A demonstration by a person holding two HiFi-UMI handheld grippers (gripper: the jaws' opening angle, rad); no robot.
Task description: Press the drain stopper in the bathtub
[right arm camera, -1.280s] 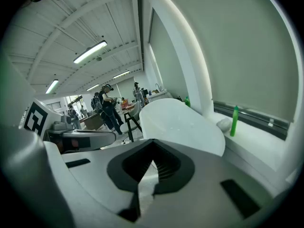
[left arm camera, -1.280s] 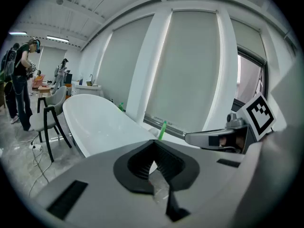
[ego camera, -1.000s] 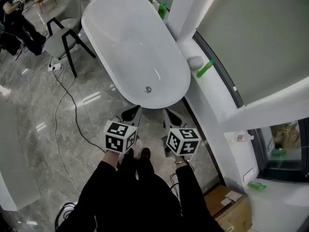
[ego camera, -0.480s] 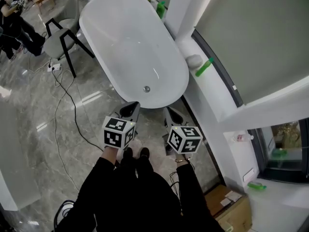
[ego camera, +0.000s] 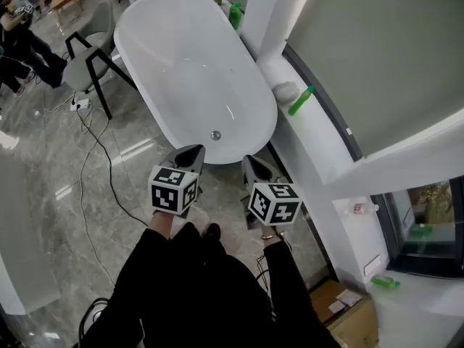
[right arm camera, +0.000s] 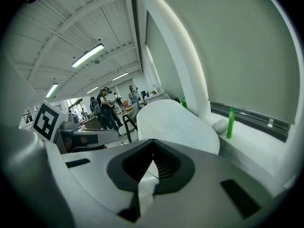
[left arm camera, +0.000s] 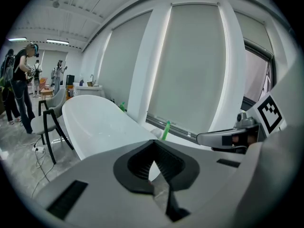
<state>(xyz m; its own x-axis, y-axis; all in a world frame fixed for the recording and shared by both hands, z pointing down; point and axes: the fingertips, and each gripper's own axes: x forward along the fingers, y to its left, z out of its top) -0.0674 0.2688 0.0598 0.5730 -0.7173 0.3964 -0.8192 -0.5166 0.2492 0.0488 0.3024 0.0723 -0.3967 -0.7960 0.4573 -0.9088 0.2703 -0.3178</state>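
The white oval bathtub [ego camera: 181, 56] stands on the marble floor ahead of me. Its small round metal drain stopper [ego camera: 214, 135] sits in the basin near the tub's near end. My left gripper [ego camera: 191, 153] hovers just outside the near rim, jaws shut and empty, a short way below the stopper in the head view. To its right, my right gripper [ego camera: 251, 164] is also outside the rim, shut and empty. The left gripper [left arm camera: 153, 145] view shows the tub [left arm camera: 97, 127] beyond its closed tips. The right gripper [right arm camera: 152, 145] view shows the tub [right arm camera: 175, 120] likewise. The stopper is hidden in both gripper views.
A white window ledge [ego camera: 319, 158] runs along the tub's right, with a green bottle [ego camera: 300, 101] and a pale lump on it. A grey chair [ego camera: 90, 53] and a floor cable [ego camera: 90, 151] lie left. People stand far left. A cardboard box [ego camera: 348, 307] sits at lower right.
Both grippers have moved forward toward the tub's near rim, the left one further. The tub sits closer to them in the head view.
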